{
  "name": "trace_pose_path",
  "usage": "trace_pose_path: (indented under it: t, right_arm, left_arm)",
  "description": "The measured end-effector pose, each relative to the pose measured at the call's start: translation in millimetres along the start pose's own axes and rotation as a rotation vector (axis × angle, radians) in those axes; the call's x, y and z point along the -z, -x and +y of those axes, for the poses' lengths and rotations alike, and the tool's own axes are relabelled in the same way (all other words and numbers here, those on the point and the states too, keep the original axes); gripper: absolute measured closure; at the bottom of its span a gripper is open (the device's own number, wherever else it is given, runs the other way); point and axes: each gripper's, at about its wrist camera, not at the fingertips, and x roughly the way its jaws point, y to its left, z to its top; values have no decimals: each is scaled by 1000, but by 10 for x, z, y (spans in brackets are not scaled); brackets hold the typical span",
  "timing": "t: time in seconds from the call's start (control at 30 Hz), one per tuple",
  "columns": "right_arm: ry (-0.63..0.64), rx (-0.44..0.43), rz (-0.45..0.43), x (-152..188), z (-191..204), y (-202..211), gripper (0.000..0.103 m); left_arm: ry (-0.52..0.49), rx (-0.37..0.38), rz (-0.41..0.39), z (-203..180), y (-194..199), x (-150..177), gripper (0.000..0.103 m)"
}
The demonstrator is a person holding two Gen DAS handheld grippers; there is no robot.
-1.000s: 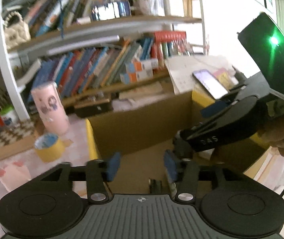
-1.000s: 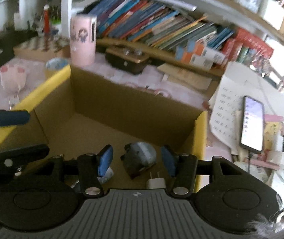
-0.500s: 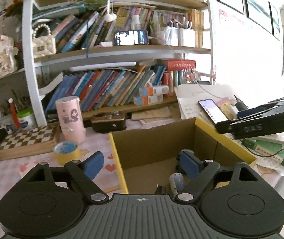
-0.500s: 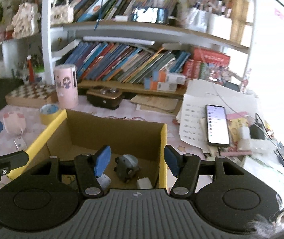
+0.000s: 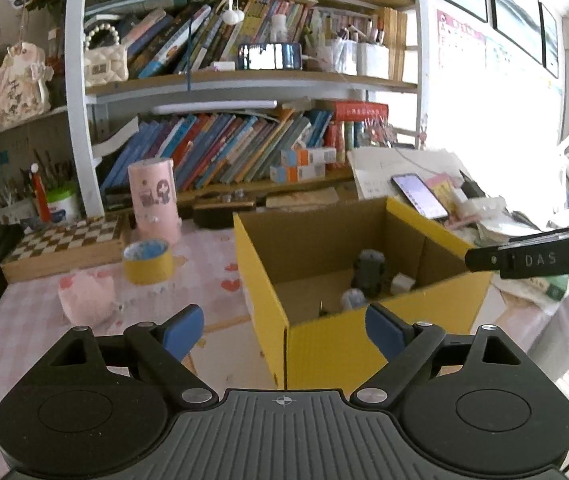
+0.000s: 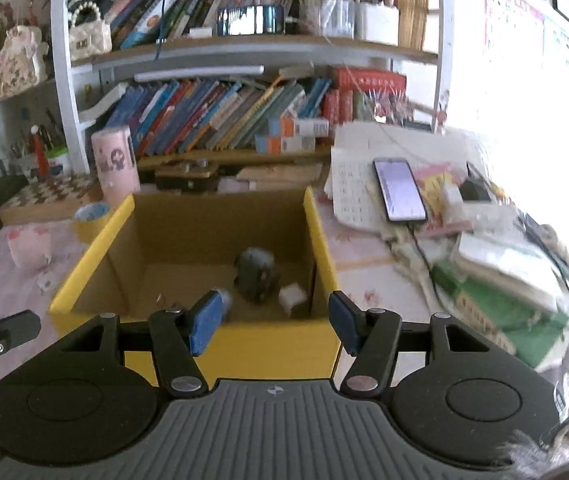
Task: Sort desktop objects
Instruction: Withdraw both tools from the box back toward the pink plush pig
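A yellow cardboard box (image 5: 261,280) (image 6: 244,346) stands open on the pink checked desk. Inside lie a dark grey gadget (image 5: 369,274) (image 6: 256,274), a white plug (image 5: 401,283) (image 6: 292,298) and a small grey round piece (image 5: 352,299). My left gripper (image 5: 284,316) hovers before the box's near left corner, its jaws opening with nothing between them. My right gripper (image 6: 275,308) is open and empty in front of the box's near wall. Left of the box sit a yellow tape roll (image 5: 148,263) and a pink cup-like object (image 5: 86,296).
A pink cylinder (image 5: 154,200) and a chessboard (image 5: 64,240) stand behind the tape. A phone (image 6: 398,190) lies on papers right of the box, beside stacked books (image 6: 500,288). Bookshelves (image 5: 244,80) fill the back. The right gripper's finger (image 5: 536,260) crosses the left wrist view.
Both grippers have pulled back and up from inside the box to its near side. The left jaws have spread much wider. The right gripper has rolled level.
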Motion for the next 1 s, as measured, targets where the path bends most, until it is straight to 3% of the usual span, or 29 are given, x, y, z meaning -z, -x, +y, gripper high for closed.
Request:
trace_pose_path:
  t: [0.43, 1.0]
  right_arm:
    - [-60, 36, 102, 675, 551, 354, 47]
    - [-30, 35, 141, 1104, 1405, 627, 45]
  left_arm:
    - [-14, 21, 70, 275, 328, 430, 12]
    - [-50, -14, 120, 714, 754, 758, 12]
